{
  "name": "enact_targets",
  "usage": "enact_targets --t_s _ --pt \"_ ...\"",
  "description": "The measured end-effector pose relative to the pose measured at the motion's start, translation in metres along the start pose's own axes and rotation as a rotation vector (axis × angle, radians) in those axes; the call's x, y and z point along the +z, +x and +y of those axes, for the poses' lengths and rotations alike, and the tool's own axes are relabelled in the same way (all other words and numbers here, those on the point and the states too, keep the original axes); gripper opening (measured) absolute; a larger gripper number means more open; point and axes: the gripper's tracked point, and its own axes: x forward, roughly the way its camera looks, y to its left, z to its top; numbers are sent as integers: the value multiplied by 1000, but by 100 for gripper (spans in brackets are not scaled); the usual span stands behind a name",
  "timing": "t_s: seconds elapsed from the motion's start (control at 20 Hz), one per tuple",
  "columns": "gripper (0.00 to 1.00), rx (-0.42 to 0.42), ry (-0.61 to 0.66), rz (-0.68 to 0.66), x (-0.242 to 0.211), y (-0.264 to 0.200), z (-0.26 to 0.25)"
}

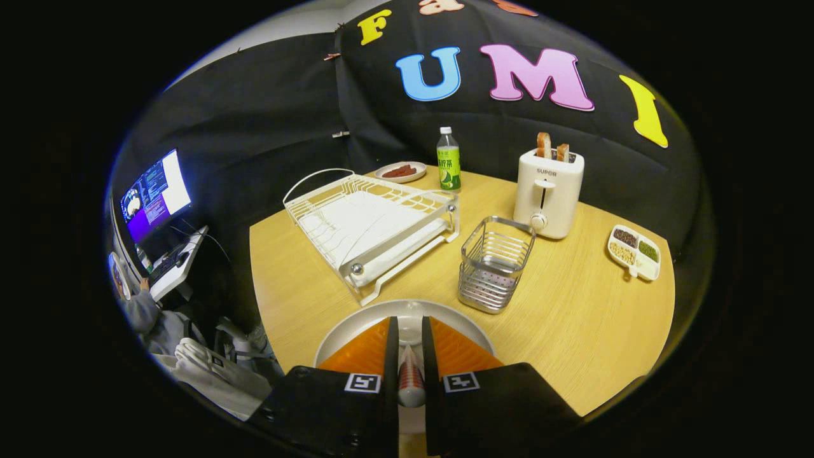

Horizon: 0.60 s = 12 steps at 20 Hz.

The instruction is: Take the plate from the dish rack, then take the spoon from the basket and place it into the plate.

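Hand-held gripper (407,337) nearly closed, fingers (390,343) set a narrow gap apart. Spoon (410,375) clamped in that gap, both fingers pressing its sides, handle running back toward the camera. Held directly above a white plate (470,321) lying flat on the wooden worktop (572,331), plate rim curving around the fingertips. Just beyond the plate, slightly right of the fingers: wire basket (495,264), upright, nothing visible inside. Left of the basket: white dish rack (372,222), its slots bare. Farther back: white toaster (548,191) with two bread slices (552,147) standing in its slots, green-labelled bottle (448,160), small dish (400,172) with something dark red on it. Well right of the basket: divided snack tray (634,252) holding grains. Off the worktop to the left: lit monitor (154,194), keyboard (168,261), a person's sleeve (143,312).
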Motion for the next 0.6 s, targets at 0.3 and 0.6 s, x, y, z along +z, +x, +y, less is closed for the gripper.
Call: enact_targets --t_s 0.3,0.6 --pt "21 -12 31 63 -21 -1 -5" --pt "68 -27 112 28 -2 1 2"
